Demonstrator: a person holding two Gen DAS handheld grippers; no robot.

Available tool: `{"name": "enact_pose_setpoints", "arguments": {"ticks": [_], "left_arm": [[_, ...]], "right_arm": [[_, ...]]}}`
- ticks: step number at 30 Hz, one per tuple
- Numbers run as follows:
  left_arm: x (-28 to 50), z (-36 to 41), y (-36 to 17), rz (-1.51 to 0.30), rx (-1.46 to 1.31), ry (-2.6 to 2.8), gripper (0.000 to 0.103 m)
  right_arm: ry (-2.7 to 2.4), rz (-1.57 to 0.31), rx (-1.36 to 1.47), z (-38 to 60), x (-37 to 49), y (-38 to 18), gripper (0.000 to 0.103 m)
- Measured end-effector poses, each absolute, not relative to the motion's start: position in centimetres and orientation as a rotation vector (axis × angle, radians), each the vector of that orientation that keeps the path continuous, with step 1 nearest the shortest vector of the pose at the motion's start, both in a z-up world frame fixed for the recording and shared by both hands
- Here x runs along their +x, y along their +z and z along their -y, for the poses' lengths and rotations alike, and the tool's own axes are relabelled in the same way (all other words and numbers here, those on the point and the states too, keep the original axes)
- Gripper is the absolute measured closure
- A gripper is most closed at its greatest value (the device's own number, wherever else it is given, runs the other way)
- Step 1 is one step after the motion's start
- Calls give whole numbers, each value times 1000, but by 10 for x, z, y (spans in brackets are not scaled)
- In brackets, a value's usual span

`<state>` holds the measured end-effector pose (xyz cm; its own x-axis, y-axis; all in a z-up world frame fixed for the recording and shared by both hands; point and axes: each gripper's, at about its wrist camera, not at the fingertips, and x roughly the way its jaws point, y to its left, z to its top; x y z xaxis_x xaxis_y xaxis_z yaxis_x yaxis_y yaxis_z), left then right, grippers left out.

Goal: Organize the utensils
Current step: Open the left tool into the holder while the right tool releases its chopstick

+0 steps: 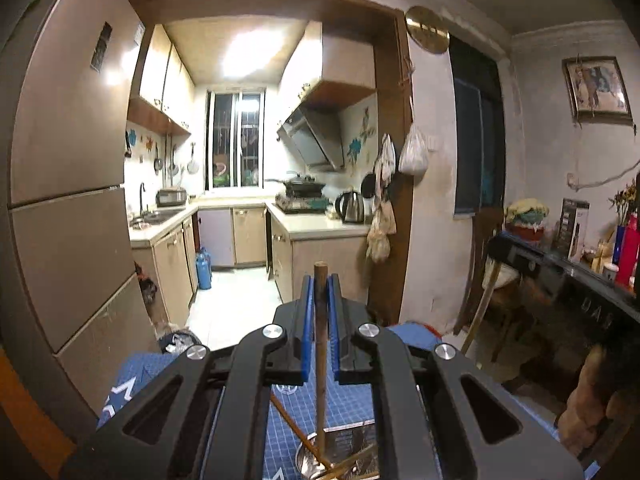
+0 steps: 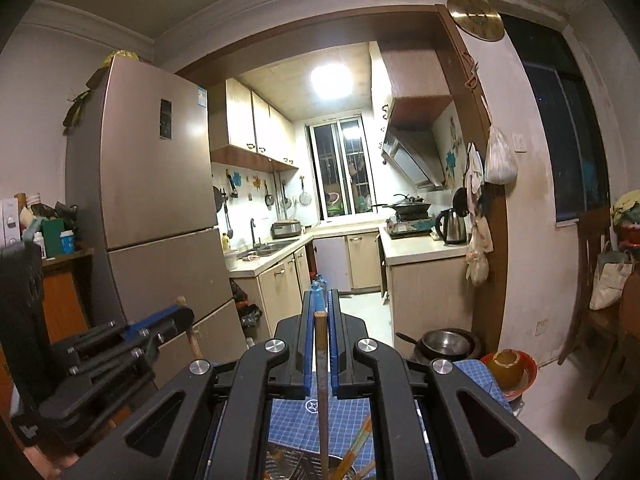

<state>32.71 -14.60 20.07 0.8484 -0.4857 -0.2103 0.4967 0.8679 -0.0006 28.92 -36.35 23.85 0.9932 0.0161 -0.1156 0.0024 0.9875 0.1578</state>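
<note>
My left gripper (image 1: 320, 280) is shut on a round dark wooden utensil handle (image 1: 320, 340) that hangs straight down into a metal utensil holder (image 1: 344, 446) on a blue grid mat (image 1: 288, 420). Other wooden sticks (image 1: 298, 430) lean in that holder. My right gripper (image 2: 321, 300) is shut on a flat wooden stick (image 2: 321, 380) that reaches down toward the same metal holder (image 2: 288, 462), where several other utensils (image 2: 358, 446) stand. The left gripper (image 2: 168, 318) shows at the left of the right wrist view, holding its handle (image 2: 192, 338).
A tall fridge (image 2: 160, 200) stands at the left. A kitchen doorway (image 2: 344, 272) lies ahead. Pots (image 2: 446, 344) and a red bowl (image 2: 510, 370) sit on the floor at the right. A dark sideboard (image 1: 568, 276) with bottles stands at the far right.
</note>
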Motion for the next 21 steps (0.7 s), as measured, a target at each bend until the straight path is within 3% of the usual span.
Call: {"name": "enact_pose_setpoints", "arguments": {"ticks": [5,6,8,9,19,21], "left_arm": [[336,142,183,-294,50,-505,96],[337,140,180,-307,50,-496,90],[339,135,177,-328,56,-467,55],[339,132,177,-326,48,-460,53],[315,90,209,-217,-23,-414,53],[301,80,210,-205,-32,-393,53]], "right_arm": [[30,-156,167,362,295,224,95],[41,-175,160,360,297,220,95],[25,-194,146,358,299,213,89],[22,-189,151,359,297,212,87],[1,-145,154,371,269,222,86],[-1,-141,136,374,250,223,80]]}}
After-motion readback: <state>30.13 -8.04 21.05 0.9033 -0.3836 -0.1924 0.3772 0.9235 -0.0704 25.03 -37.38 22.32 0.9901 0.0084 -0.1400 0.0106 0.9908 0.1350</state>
